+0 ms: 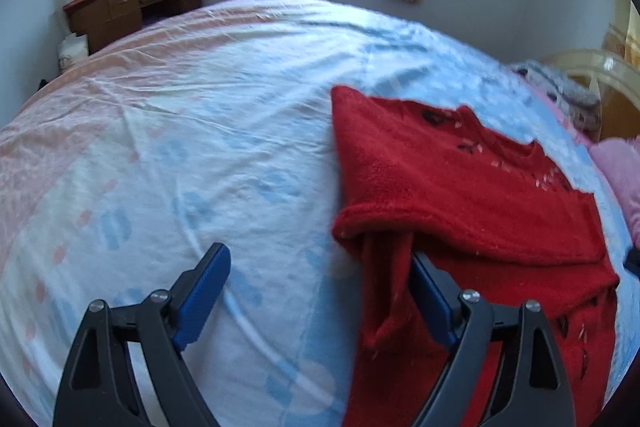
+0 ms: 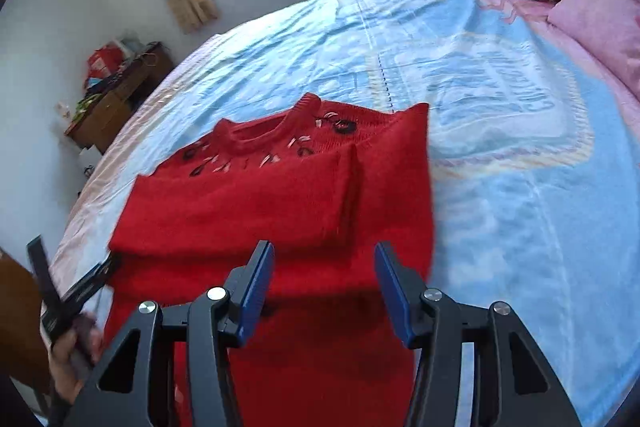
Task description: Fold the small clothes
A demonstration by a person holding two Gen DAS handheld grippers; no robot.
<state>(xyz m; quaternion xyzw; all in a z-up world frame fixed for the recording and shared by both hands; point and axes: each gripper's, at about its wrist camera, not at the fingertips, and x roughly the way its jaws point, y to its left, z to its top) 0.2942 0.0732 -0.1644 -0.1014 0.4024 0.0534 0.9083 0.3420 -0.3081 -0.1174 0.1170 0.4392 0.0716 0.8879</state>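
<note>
Nearest you, your left gripper (image 1: 320, 291) stands spread wide over the bedsheet (image 1: 180, 155), its blue pads (image 1: 204, 291) clear of any cloth; the right-hand pad sits just beside the sweater's hanging cuff, and I cannot tell whether it touches. Your right gripper (image 2: 324, 287) hovers above the lower body of the red sweater (image 2: 280, 195) with its jaws parted and nothing pinched between them, so both tools are released.

The sweater lies flat on the bed, neckline away from you. Both sleeves look already folded in across the chest (one lies as a thick band with a rolled edge, the other's edge stands up as a ridge near the right shoulder). I judge the sleeve step done and the lengthwise fold, hem up toward collar, not yet made.

The knit is fuzzy, thick and soft, likely to hold a fold loosely. Small dark and pale appliqué motifs ring the ribbed collar (image 2: 256, 135). Beyond, the thin printed sheet is creased, and a pink plush blanket (image 2: 596, 23) lies near the headboard.
</note>
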